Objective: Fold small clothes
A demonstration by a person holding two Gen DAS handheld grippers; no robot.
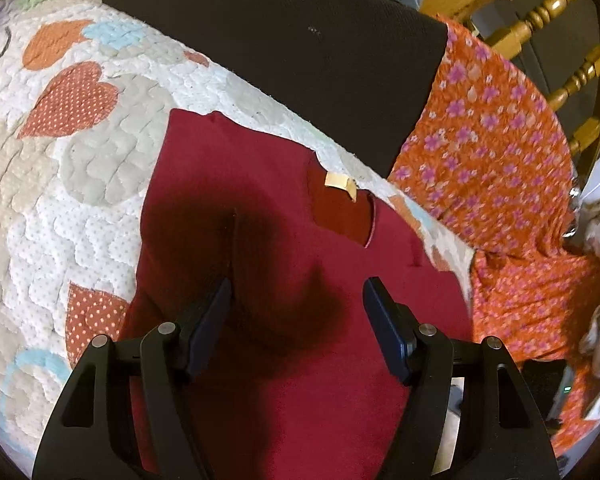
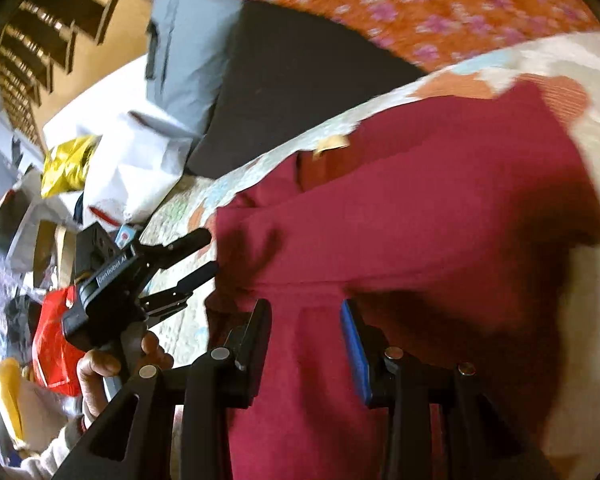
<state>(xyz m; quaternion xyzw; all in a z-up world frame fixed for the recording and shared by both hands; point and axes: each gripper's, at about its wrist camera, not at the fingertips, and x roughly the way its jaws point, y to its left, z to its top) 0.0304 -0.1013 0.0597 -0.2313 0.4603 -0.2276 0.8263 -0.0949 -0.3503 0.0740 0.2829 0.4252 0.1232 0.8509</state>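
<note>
We look down close from both wrists; each view shares the red garment (image 1: pixel 284 280) (image 2: pixel 420 220), its neck at 12 o'clock.

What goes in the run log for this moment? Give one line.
left gripper: open, above maroon garment | right gripper: open, over same garment | garment: lying on heart quilt | fold: unfinished

Left tool (image 1: pixel 296 308) and right tool (image 2: pixel 304 320) both point forward with fingers spread apart, gripping nothing.
</note>
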